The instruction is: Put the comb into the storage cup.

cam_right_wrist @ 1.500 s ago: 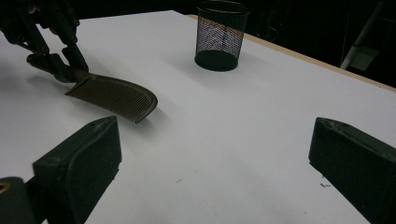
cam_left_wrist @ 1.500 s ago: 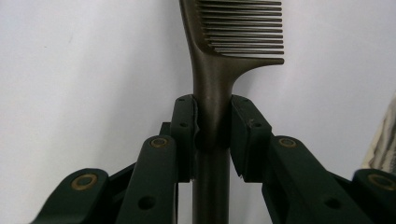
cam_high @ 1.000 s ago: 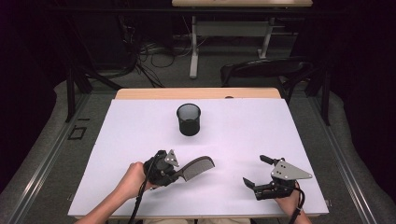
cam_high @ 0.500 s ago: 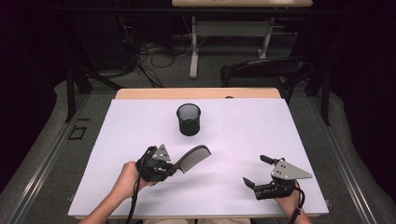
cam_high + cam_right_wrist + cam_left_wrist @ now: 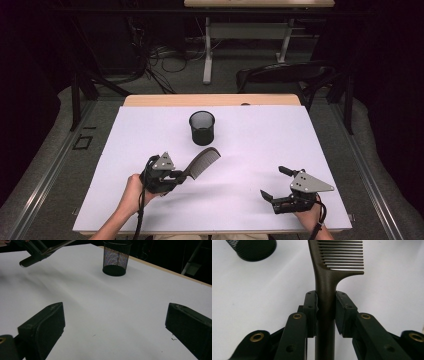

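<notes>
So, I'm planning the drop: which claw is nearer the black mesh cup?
Left. The left claw, holding the dark comb, sits just below the black mesh cup; the right claw rests farther off.

I am lifting the left tongs (image 5: 181,175) off the bench (image 5: 250,210) and carrying them forward, so the dark comb (image 5: 202,161) clamped in them is now rising clear of the white surface. The comb's toothed end, which was lying low and flat a second ago, is tilting upward and drawing near the black mesh cup (image 5: 202,128), now sitting just short of its base.
</notes>
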Demonstrator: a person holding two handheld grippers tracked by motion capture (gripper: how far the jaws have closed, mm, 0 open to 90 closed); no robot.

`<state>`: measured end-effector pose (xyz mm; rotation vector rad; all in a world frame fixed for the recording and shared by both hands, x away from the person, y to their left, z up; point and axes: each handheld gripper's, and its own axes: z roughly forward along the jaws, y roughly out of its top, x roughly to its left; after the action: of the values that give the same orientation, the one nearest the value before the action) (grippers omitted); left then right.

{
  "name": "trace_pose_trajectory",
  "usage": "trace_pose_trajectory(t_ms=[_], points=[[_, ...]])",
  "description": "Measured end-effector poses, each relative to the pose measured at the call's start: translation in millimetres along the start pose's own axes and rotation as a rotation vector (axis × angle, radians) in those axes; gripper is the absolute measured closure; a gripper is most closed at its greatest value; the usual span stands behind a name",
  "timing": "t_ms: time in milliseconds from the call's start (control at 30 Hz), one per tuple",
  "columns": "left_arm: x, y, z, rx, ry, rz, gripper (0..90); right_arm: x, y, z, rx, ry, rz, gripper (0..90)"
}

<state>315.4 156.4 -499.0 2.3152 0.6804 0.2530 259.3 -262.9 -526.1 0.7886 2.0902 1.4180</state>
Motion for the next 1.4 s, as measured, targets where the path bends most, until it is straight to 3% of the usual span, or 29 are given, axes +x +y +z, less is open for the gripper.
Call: trace_pose_trajectory(t_ms=[467, 1400], points=[[8.1, -9.9, -6.8, -0.099, 0.054, -0.044, 72.8, -0.2, -0.1, 0.2, 0.012, 0.0, 0.001, 2.3], [17.8, -18.0, -12.3, -0.197, 0.139, -0.101, 72.8, -0.3, -0.6, 1.1, 0.013, -0.006, 0.003, 2.5]])
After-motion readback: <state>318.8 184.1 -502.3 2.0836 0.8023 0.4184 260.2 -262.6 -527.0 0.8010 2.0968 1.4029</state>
